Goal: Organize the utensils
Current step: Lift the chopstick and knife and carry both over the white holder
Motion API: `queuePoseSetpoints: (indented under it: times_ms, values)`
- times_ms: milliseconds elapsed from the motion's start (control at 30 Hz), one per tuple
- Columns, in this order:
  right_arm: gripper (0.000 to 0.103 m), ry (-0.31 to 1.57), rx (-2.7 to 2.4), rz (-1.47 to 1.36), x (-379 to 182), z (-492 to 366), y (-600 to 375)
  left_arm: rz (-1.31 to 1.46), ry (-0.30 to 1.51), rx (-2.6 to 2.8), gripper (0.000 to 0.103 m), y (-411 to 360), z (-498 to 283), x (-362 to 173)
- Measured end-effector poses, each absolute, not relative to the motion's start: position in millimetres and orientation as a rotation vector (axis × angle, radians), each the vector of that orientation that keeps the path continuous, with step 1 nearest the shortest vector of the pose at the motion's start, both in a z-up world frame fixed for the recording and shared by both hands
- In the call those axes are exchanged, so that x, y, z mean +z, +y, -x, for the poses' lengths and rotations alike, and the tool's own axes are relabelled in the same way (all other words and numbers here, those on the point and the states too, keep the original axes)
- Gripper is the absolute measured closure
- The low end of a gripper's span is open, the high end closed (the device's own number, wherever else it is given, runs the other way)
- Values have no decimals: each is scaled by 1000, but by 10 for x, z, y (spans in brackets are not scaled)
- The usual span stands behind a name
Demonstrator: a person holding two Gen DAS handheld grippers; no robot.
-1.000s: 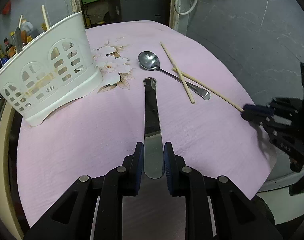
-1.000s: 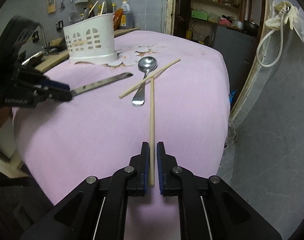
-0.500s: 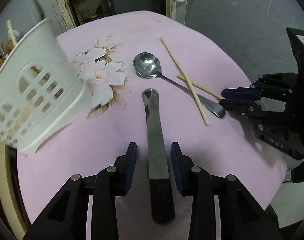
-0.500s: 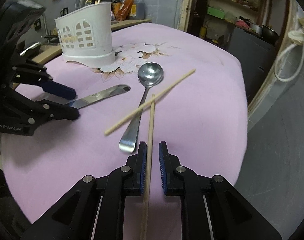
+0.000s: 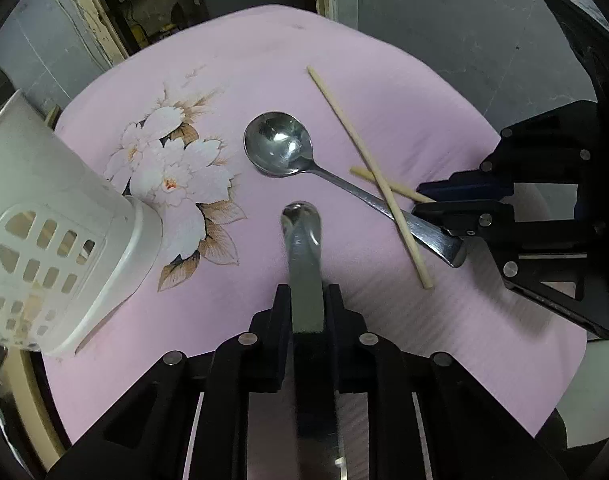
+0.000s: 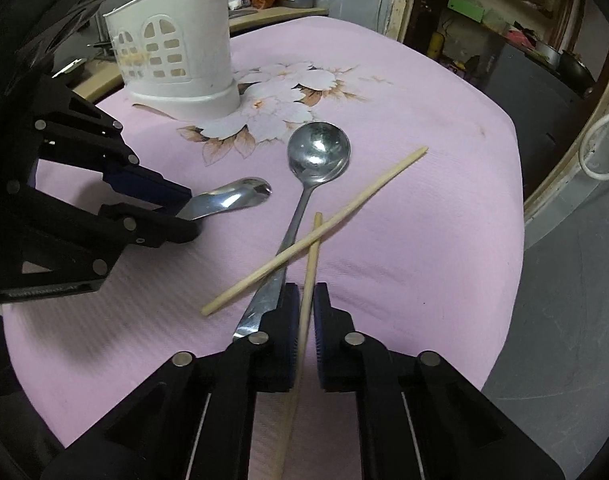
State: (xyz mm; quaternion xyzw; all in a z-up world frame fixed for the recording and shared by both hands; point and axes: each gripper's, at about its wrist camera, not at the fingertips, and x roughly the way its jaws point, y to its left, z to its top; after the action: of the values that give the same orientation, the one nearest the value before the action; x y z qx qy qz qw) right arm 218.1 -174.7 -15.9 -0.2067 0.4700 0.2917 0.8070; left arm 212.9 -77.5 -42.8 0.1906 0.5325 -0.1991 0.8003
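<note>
Both grippers have slid further along the utensils since the earlier frame. Closing left gripper point(image 5: 307, 312) clasps one flat steel knife point(image 5: 303, 264), its rounded, polished tip out ahead over the pink floral tablecloth point(image 5: 404, 92). Right gripper point(image 6: 304, 322), fully closed, pinches one of two slim pale wooden chopsticks point(image 6: 311, 264); the other chopstick point(image 6: 316, 232) lies crossed over it and over the handle of one shiny round-bowled steel spoon point(image 6: 318, 152). One white slotted plastic utensil caddy point(image 6: 176, 52) stands upright at the cloth's far-left edge.
</note>
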Motion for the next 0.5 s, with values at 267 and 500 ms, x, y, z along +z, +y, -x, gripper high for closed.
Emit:
queuePoseSetpoints:
  times_ms: [267, 500]
  values:
    - [100, 1021, 625, 239, -84, -1935, -2096, -255, 1102, -446, 90, -536, -1887, -358]
    - [100, 854, 606, 81, 33, -1624, -2282, -101, 965, -445, 90, -326, -1634, -267]
